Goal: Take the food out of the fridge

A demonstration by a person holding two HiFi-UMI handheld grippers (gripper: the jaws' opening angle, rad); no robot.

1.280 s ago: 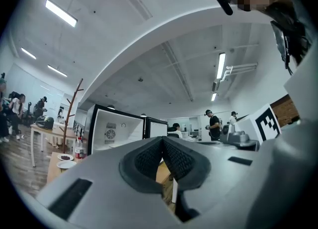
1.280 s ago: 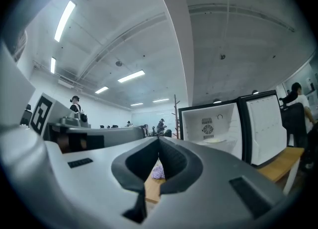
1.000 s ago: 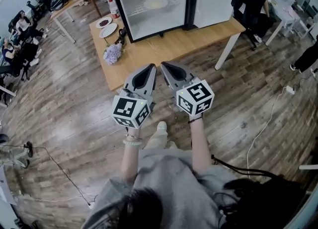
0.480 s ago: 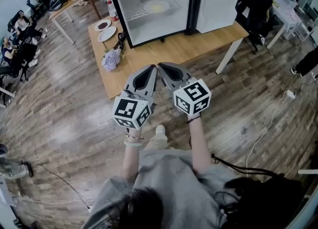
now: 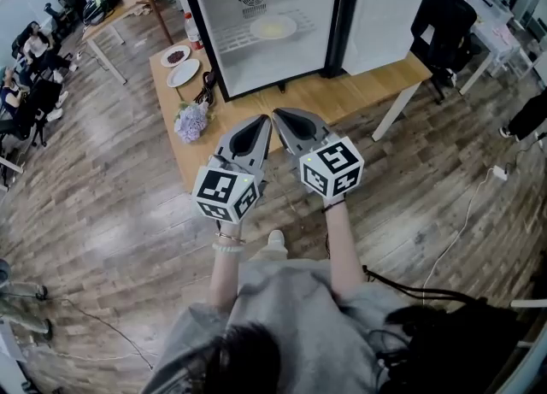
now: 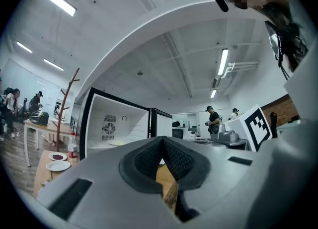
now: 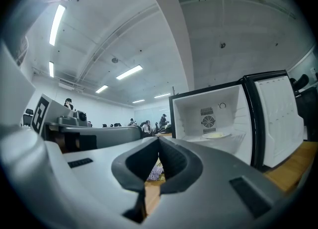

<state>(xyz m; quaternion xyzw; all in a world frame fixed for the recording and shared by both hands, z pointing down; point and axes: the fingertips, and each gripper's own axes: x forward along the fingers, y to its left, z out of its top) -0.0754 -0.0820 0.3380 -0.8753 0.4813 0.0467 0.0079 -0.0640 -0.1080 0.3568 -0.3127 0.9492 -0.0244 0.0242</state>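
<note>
Both empty: left hand-held gripper (image 5: 262, 119) and right hand-held gripper (image 5: 279, 114) have jaws pressed together, short of the desk (image 5: 342, 93). Spread one before reaching in, pinch the plate rim, keep it level. Fridge (image 5: 203, 33) door open; food plate (image 5: 273, 28) on its wire shelf, nothing else visible inside.

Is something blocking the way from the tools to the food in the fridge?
Nothing visible. The fridge door stands wide open, the plate of food sits alone on its shelf, and only bare table lies between it and the left tool and right tool. The purple flowers sit off to the left.
</note>
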